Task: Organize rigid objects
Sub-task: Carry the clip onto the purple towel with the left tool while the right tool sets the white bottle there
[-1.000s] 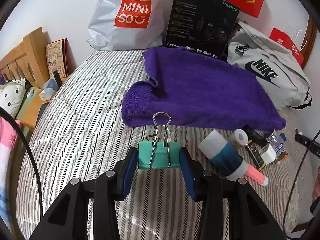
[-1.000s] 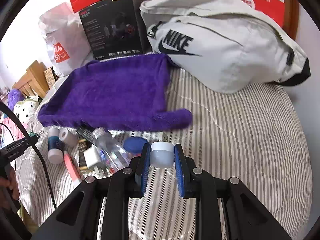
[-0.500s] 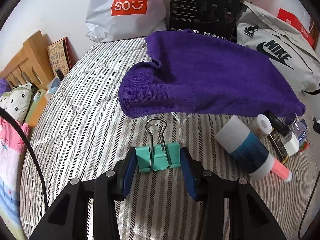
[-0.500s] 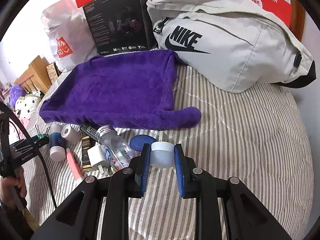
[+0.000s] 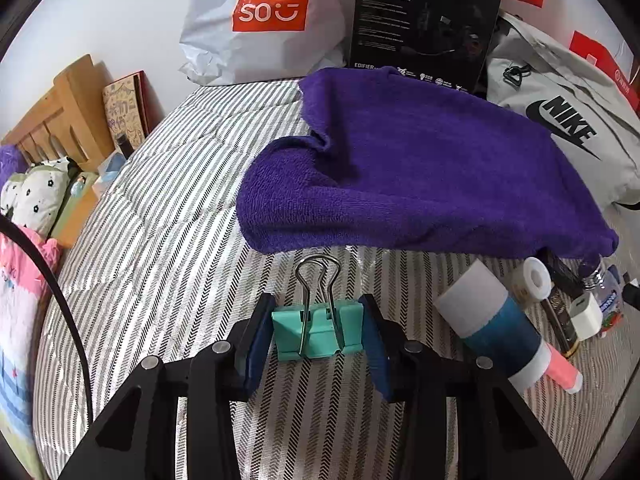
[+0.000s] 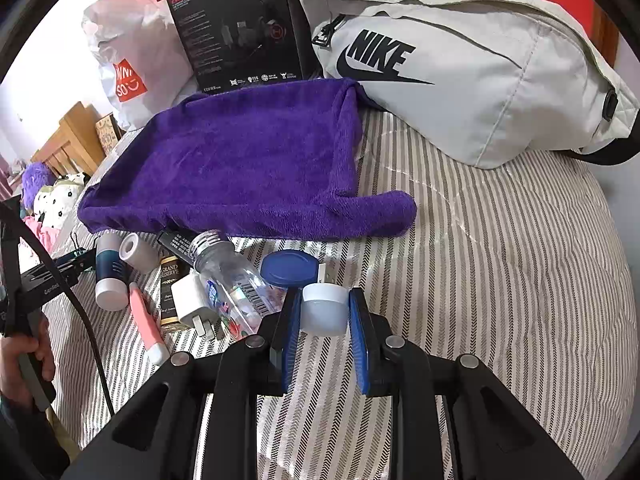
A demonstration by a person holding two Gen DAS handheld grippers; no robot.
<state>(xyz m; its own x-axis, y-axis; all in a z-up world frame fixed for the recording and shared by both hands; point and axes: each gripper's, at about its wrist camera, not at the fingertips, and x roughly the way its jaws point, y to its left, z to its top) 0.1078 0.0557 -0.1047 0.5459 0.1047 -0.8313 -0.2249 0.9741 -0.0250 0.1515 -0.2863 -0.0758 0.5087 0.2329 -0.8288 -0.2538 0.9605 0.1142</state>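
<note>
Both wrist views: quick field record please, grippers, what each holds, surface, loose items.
left gripper: shut on teal binder clip, wire handles pointing forward
right gripper: shut on small white jar
surface: striped bed cover
purple towel: spread flat ahead of both grippers
loose pile: clear bottle, white plug adapter, blue lid, pink tube
behind towel: Nike bag, black box
</note>
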